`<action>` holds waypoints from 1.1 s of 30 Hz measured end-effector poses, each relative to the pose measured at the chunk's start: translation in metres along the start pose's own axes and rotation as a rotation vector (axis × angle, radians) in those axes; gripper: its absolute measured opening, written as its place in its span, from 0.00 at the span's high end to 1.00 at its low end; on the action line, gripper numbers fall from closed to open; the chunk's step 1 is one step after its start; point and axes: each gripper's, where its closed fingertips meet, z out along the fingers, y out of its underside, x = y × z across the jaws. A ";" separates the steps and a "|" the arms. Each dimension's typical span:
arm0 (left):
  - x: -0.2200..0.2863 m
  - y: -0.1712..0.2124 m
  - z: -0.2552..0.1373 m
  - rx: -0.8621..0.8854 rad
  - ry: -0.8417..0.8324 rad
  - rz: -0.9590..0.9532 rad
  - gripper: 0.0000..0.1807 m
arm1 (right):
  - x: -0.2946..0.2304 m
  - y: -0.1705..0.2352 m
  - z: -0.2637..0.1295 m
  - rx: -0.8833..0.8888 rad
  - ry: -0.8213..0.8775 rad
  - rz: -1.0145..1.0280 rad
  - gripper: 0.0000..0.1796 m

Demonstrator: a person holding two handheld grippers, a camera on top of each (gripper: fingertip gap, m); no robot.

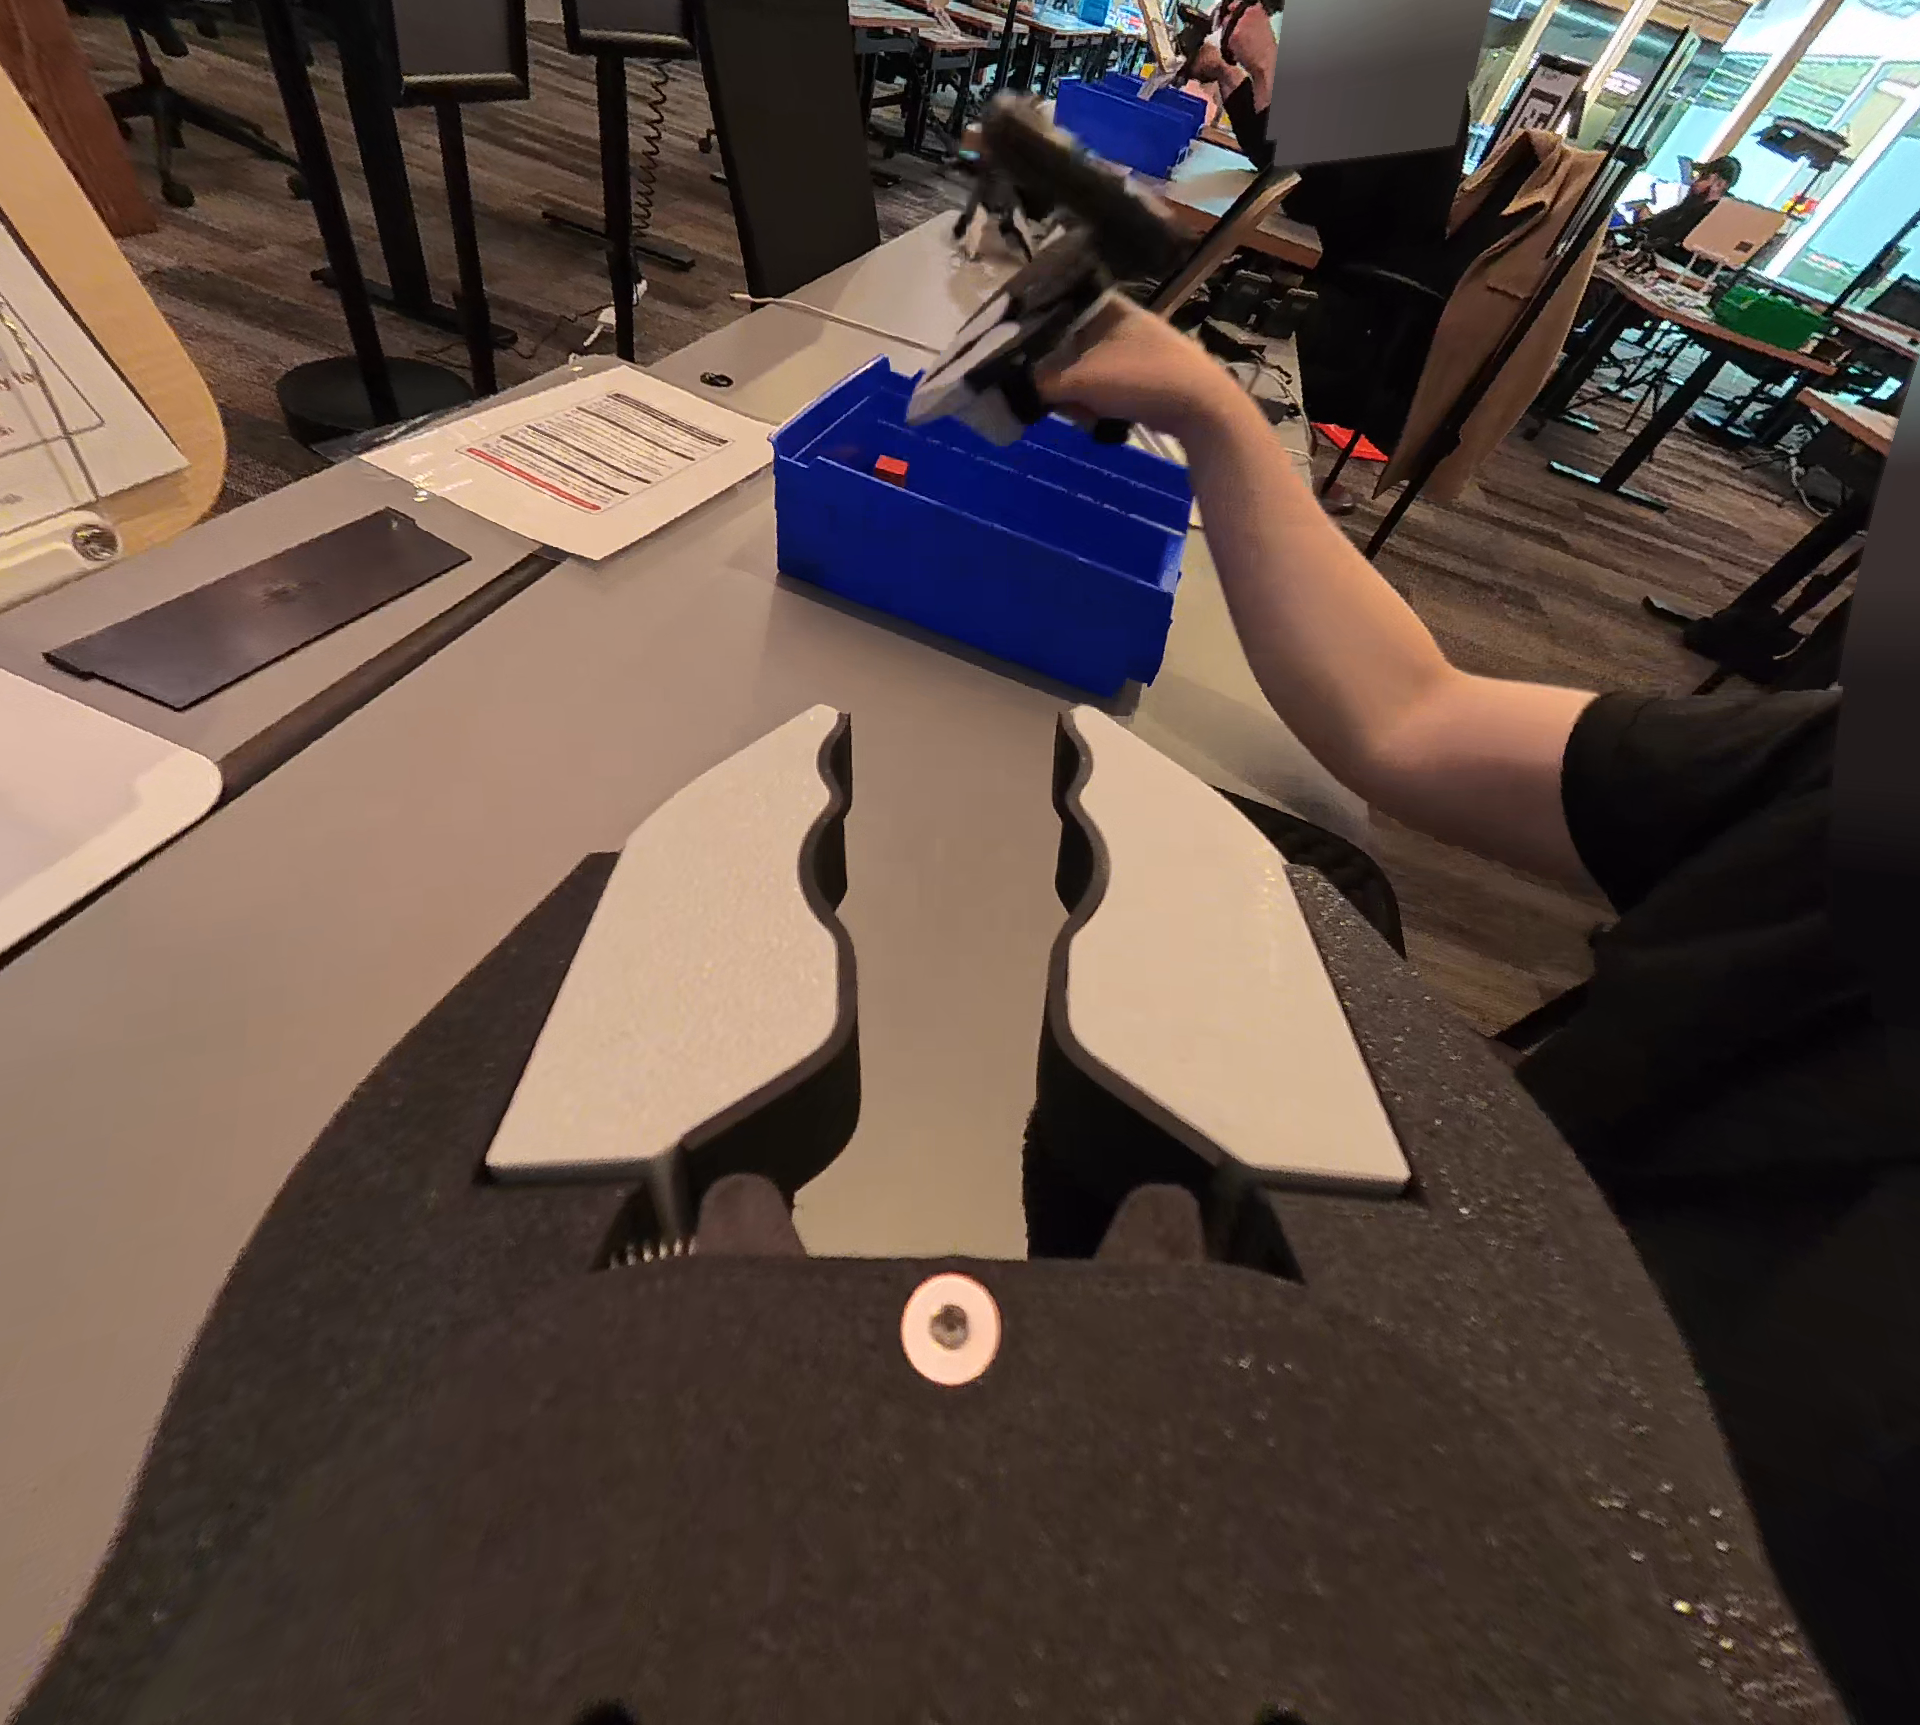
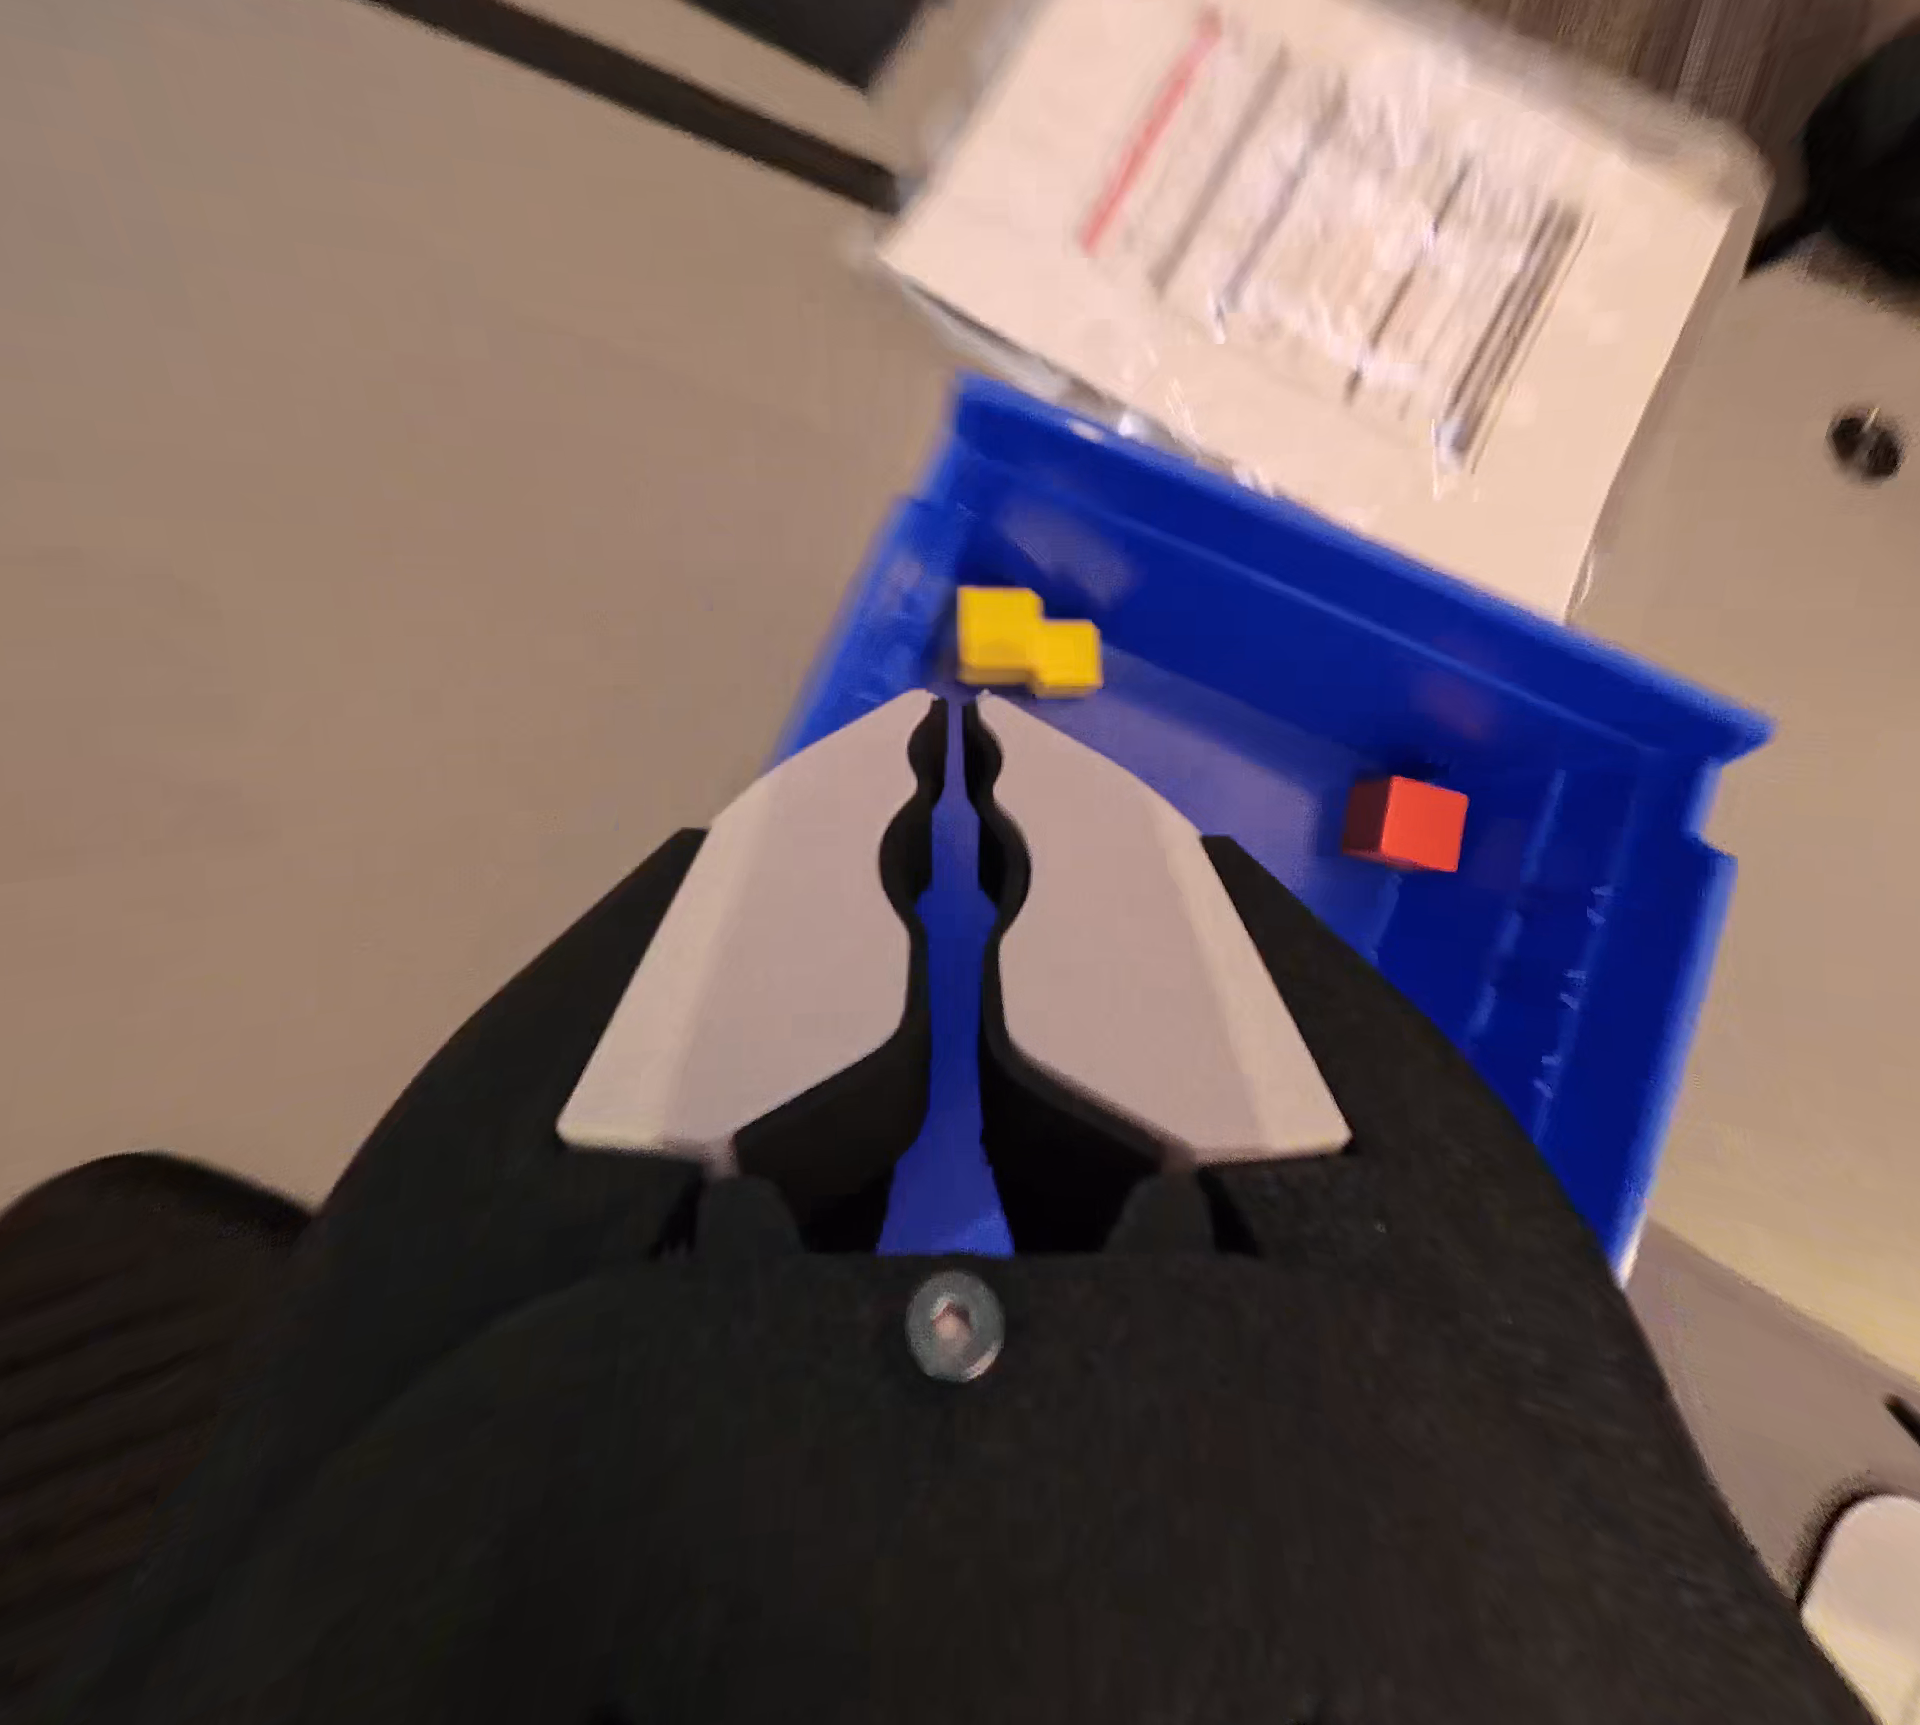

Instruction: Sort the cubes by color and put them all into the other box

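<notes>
Over on the far left of the grey table a white tray corner pokes in, and beside it lies a flat black sheet. Next along, a printed page in a clear sleeve sits just beyond that sheet, close to the blue box.

Centre stage, the left gripper hangs low over bare tabletop, short of the box, its two pale fingers spread wide with nothing between them.

Now the box itself: a red cube rests on its floor near the far-left corner in the left wrist view. The right wrist view looks down into it: two yellow cubes are touching each other, tucked into one corner, and the red cube sits apart from them in the same open compartment, near the ribbed end wall.

To the right, the right gripper tilts down over the box, held in a hand, blurred in the left wrist view. Its own camera shows the tips drawn almost together, only a sliver of blue between the fingers, gripping nothing, poised just short of the yellow pair.
</notes>
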 end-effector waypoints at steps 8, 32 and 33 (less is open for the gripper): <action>-0.021 0.001 -0.009 0.000 -0.111 0.037 0.80 | -0.176 -0.074 -0.093 0.293 -0.245 -0.257 0.91; -0.039 0.011 -0.089 -0.176 -0.462 0.135 0.85 | -0.280 -0.126 -0.084 0.564 -0.463 -0.166 0.93; -0.045 0.015 -0.100 -0.199 -0.491 0.130 0.85 | -0.282 -0.126 -0.086 0.576 -0.453 -0.177 0.93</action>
